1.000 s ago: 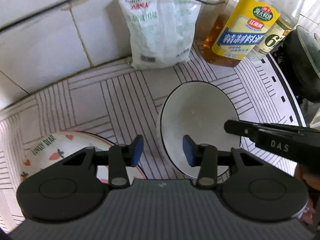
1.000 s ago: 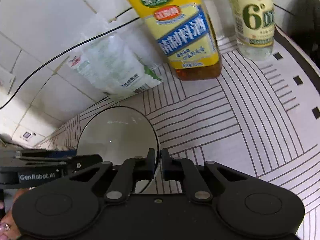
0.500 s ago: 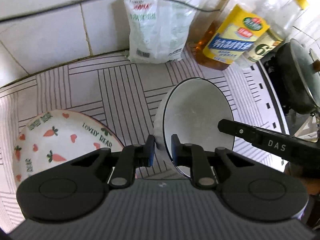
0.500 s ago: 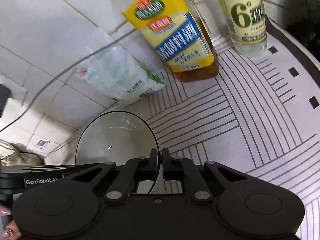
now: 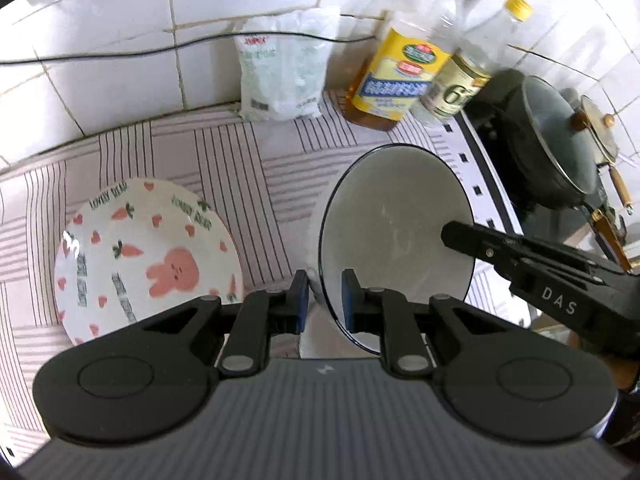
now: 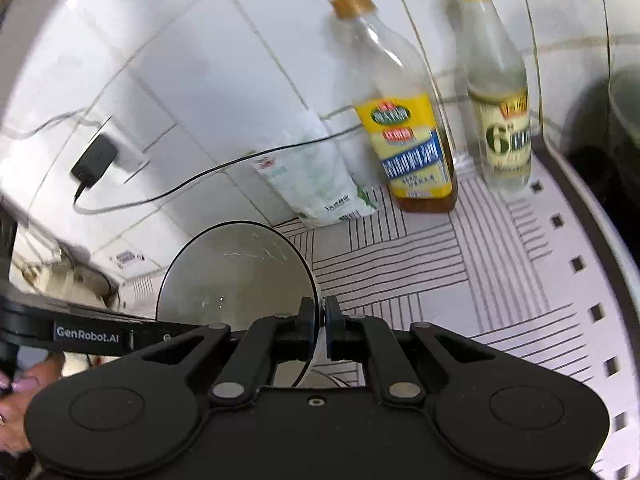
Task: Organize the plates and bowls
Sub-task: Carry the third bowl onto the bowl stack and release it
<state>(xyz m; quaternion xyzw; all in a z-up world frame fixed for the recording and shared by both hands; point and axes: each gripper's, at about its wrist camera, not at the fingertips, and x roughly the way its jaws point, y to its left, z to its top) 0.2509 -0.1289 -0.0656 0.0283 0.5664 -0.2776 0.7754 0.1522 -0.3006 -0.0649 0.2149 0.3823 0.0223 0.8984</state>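
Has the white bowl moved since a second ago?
Yes. The white bowl, pinched by both tongs, has lifted up off the striped mat, judged against the bunny plate.

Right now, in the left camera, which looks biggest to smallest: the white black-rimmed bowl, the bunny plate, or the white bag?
1. White bowl with black rim, though it is nearest, so unsure.
2. White bunny-and-carrot plate, nearly alike.
3. White plastic bag, farthest away.

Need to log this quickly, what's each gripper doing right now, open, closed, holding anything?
Left gripper: closed on the near rim of the white bowl.
Right gripper: closed on the same bowl's opposite rim.
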